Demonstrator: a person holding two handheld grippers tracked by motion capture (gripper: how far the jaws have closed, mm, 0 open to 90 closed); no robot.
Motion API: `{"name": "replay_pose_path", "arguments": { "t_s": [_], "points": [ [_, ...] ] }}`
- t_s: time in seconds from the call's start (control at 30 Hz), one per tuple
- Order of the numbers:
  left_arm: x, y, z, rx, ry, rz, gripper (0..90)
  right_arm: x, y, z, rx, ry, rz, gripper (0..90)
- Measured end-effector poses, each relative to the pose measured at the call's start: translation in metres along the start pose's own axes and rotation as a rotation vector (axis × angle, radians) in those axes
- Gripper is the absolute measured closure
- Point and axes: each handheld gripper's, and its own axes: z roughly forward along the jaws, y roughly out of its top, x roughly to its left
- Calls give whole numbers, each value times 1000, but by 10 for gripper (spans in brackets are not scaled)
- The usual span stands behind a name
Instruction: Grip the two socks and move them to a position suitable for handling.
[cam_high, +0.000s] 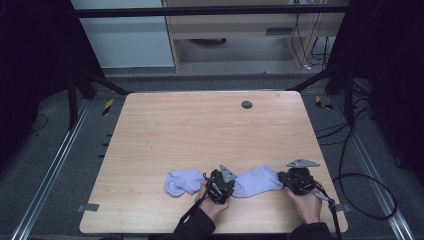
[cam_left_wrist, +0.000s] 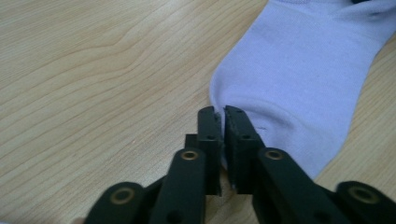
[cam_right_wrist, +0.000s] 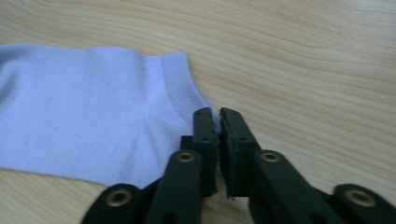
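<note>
A pale lilac sock (cam_high: 257, 181) lies flat near the front edge of the wooden table (cam_high: 200, 130), stretched between my two grippers. My left gripper (cam_high: 233, 187) is at its left end; in the left gripper view the left gripper (cam_left_wrist: 221, 114) has its jaws shut on the rounded toe edge of the sock (cam_left_wrist: 299, 70). My right gripper (cam_high: 281, 181) is at the sock's right end; in the right gripper view the right gripper (cam_right_wrist: 218, 115) pinches the corner of the ribbed cuff of the sock (cam_right_wrist: 79, 107). A second lilac sock (cam_high: 181, 182) lies crumpled just left of my left hand.
A small grey round cap (cam_high: 247, 104) sits in the tabletop near the far edge. A black cable (cam_high: 370, 200) loops on the floor to the right of the table. Bare wood stretches across the middle and the back of the table.
</note>
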Motion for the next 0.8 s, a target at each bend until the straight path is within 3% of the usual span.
{"name": "replay_pose_path", "arguments": {
  "t_s": [0.27,0.4,0.53,0.67,0.8],
  "points": [
    [3,7,1,-28,-16,-25,888,6,2,-30,-56,-19,6,873],
    [-2,9,5,-34,-15,-8,885,1,-6,-34,-23,-31,37,871],
    [-4,10,9,-34,-12,16,879,-2,-9,-31,10,-46,39,868],
    [-3,11,7,-55,-24,28,724,-1,-11,-29,9,-76,22,798],
    [3,13,-6,-100,-33,34,630,-3,-12,-31,-44,-69,27,705]
  ]
}}
